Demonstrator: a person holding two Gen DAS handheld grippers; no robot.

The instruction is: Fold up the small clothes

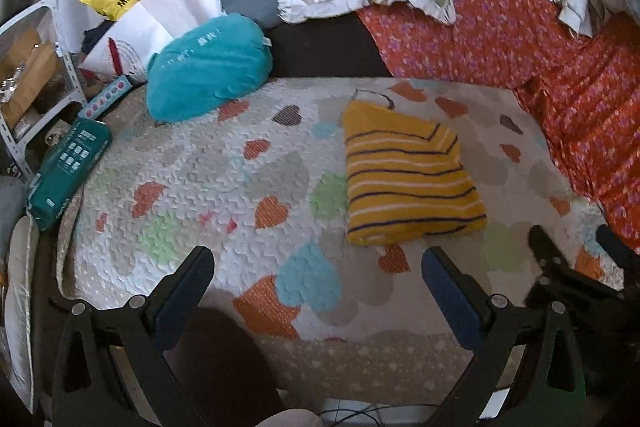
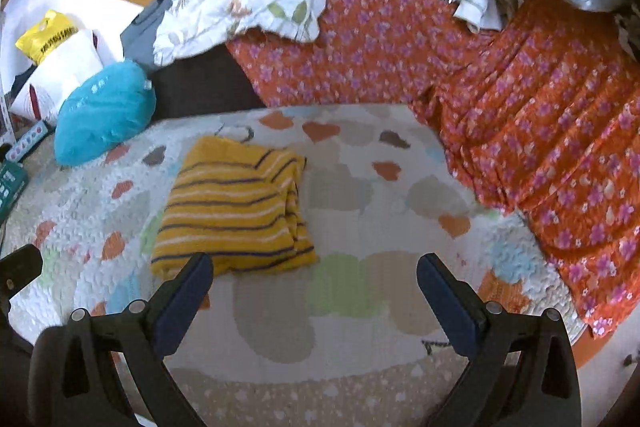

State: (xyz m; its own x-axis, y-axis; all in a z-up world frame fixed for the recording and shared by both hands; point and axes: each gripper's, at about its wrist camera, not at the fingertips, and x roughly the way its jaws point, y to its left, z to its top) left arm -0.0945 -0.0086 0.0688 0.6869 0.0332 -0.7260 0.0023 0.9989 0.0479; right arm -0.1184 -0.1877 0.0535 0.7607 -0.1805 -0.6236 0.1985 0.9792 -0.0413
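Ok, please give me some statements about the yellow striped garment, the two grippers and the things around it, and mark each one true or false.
1. The yellow striped garment lies folded on the heart-patterned quilt. True.
2. The right gripper is closed on the garment. False: its fingers stand wide apart and hold nothing.
3. The left gripper is open and empty. True.
4. The teal cushion rests on top of the garment. False: it lies apart from it, near the far left of the quilt.
5. An orange floral cloth lies along the right side of the quilt. True.
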